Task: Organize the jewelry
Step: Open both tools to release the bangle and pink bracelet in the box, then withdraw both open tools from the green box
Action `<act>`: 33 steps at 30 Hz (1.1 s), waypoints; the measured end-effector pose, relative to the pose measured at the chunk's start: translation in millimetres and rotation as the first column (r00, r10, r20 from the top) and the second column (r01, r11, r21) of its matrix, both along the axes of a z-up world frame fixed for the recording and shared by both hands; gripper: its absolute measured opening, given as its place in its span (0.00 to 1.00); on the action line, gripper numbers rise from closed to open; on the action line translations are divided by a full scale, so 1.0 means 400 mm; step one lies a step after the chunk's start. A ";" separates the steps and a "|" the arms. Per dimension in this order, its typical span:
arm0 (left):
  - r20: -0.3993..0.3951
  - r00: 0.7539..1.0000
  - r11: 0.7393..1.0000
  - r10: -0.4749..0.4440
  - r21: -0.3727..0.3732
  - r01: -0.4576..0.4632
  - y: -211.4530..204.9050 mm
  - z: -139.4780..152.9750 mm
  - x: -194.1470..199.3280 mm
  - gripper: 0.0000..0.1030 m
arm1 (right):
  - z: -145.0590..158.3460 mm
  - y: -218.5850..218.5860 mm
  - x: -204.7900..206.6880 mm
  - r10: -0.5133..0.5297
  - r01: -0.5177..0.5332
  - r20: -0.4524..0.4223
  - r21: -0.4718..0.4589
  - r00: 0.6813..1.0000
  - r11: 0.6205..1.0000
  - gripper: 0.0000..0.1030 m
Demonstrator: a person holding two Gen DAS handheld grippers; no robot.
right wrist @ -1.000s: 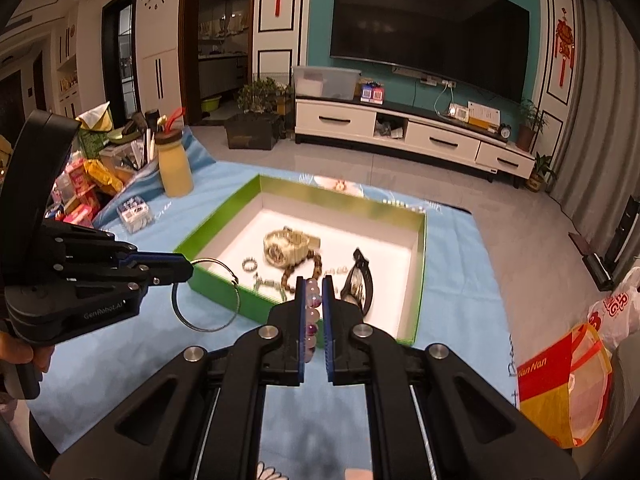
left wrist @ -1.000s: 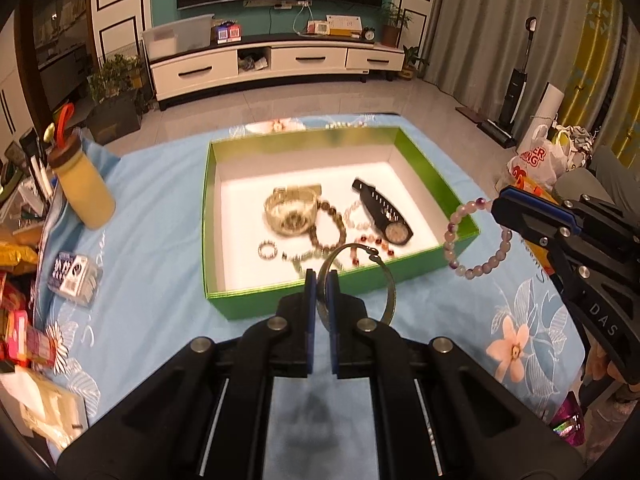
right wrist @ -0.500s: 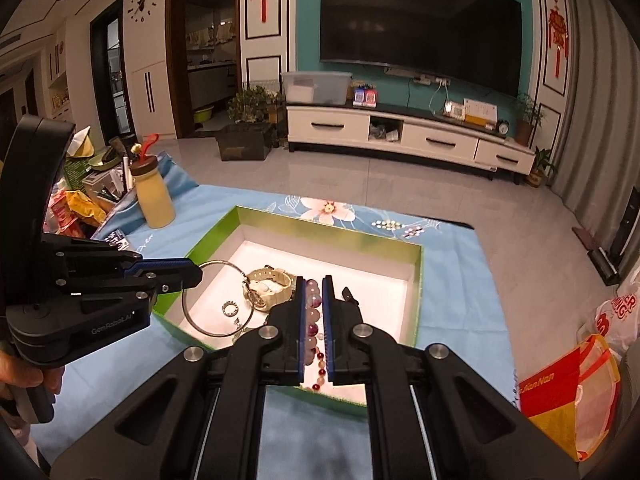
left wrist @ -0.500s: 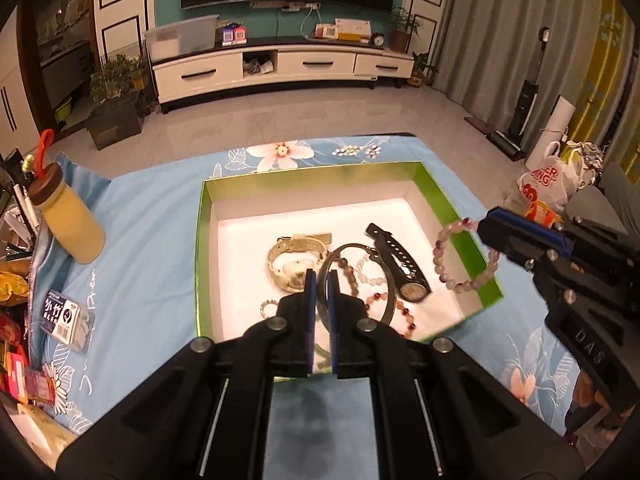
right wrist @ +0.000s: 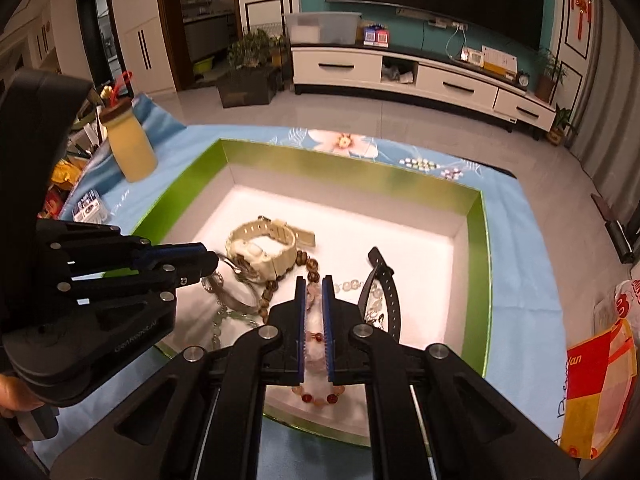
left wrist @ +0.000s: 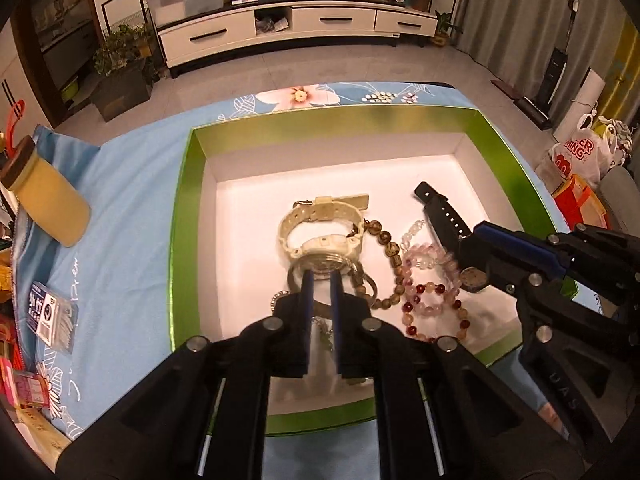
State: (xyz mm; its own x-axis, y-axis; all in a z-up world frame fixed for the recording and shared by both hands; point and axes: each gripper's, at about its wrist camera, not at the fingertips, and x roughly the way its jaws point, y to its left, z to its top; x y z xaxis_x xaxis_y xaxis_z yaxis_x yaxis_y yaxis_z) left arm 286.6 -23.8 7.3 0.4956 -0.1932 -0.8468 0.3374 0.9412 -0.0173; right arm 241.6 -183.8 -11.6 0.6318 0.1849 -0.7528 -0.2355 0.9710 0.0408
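Observation:
A green box (left wrist: 184, 220) with a white floor holds a cream watch (left wrist: 320, 224), a black watch (left wrist: 444, 216), a brown bead bracelet (left wrist: 390, 256) and a red-and-pale bead bracelet (left wrist: 436, 308). My left gripper (left wrist: 321, 278) is low inside the box, just in front of the cream watch. Its jaws are opening, and the thin metal bangle (left wrist: 371, 285) sits loose at their tips. My right gripper (right wrist: 314, 290) is low over the box floor, shut on a pale purple bead bracelet (left wrist: 426, 258). The left gripper (right wrist: 208, 264) and the bangle (right wrist: 236, 296) also show in the right wrist view.
The box (right wrist: 478, 280) lies on a blue floral cloth (left wrist: 132, 240). A yellow bottle (left wrist: 48, 204) and small packets (left wrist: 52, 312) stand to its left. A red-and-yellow bag (right wrist: 596, 380) is off the table's right side. A hand (right wrist: 16, 396) holds the left gripper.
Both grippers came forward and down from over the box's near wall into the box, carrying the bangle and the bead bracelet. The left jaws have parted a little.

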 end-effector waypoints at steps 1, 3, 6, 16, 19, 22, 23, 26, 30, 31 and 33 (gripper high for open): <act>0.007 1.000 1.000 -0.004 0.000 0.004 0.000 0.005 -0.004 0.16 | 0.002 -0.001 0.002 -0.001 0.001 -0.001 -0.002 1.000 1.000 0.10; 0.019 1.000 1.000 -0.006 0.004 0.006 0.000 0.013 -0.011 0.26 | 0.005 -0.005 -0.006 -0.005 0.005 -0.002 -0.001 1.000 1.000 0.17; 0.032 0.999 1.000 -0.004 0.009 0.004 0.005 0.027 -0.027 0.42 | 0.018 -0.015 -0.017 -0.016 0.016 0.003 -0.002 1.000 1.000 0.17; 0.103 0.992 0.997 0.079 0.002 -0.080 0.066 0.150 -0.095 0.98 | 0.113 -0.061 -0.078 -0.103 0.103 0.001 -0.022 0.995 0.994 0.99; 0.126 0.985 0.992 0.115 0.038 -0.121 0.075 0.207 -0.122 0.98 | 0.163 -0.063 -0.102 -0.128 0.128 0.015 -0.053 0.992 0.990 0.99; 0.137 0.981 0.989 0.136 0.045 -0.143 0.083 0.262 -0.147 0.98 | 0.217 -0.060 -0.128 -0.142 0.143 0.031 -0.062 0.989 0.988 0.99; 0.138 0.980 0.989 0.140 0.023 -0.145 0.088 0.281 -0.156 0.98 | 0.233 -0.058 -0.134 -0.144 0.146 0.034 -0.063 0.989 0.987 0.99; 0.131 0.981 0.990 0.142 -0.009 -0.142 0.098 0.328 -0.170 0.98 | 0.283 -0.052 -0.154 -0.145 0.147 0.037 -0.063 0.989 0.987 0.99; 0.157 0.975 0.987 0.158 0.017 -0.162 0.106 0.382 -0.185 0.98 | 0.333 -0.044 -0.171 -0.137 0.139 0.026 -0.057 0.990 0.989 0.99; 0.153 0.975 0.986 0.162 0.016 -0.166 0.109 0.393 -0.185 0.98 | 0.340 -0.043 -0.171 -0.135 0.136 0.024 -0.059 0.991 0.989 0.99; 0.145 0.975 0.985 0.171 0.010 -0.174 0.115 0.405 -0.183 0.98 | 0.346 -0.044 -0.167 -0.144 0.144 0.013 -0.072 0.990 0.987 0.99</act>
State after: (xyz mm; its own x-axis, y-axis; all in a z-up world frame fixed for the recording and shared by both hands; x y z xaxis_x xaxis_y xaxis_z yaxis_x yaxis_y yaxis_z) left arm 213.5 22.0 169.2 0.6361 -0.0756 -0.7679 0.1675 0.9850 0.0417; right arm 175.0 -201.2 126.9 0.6540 0.0364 -0.7557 -0.0931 0.9951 -0.0327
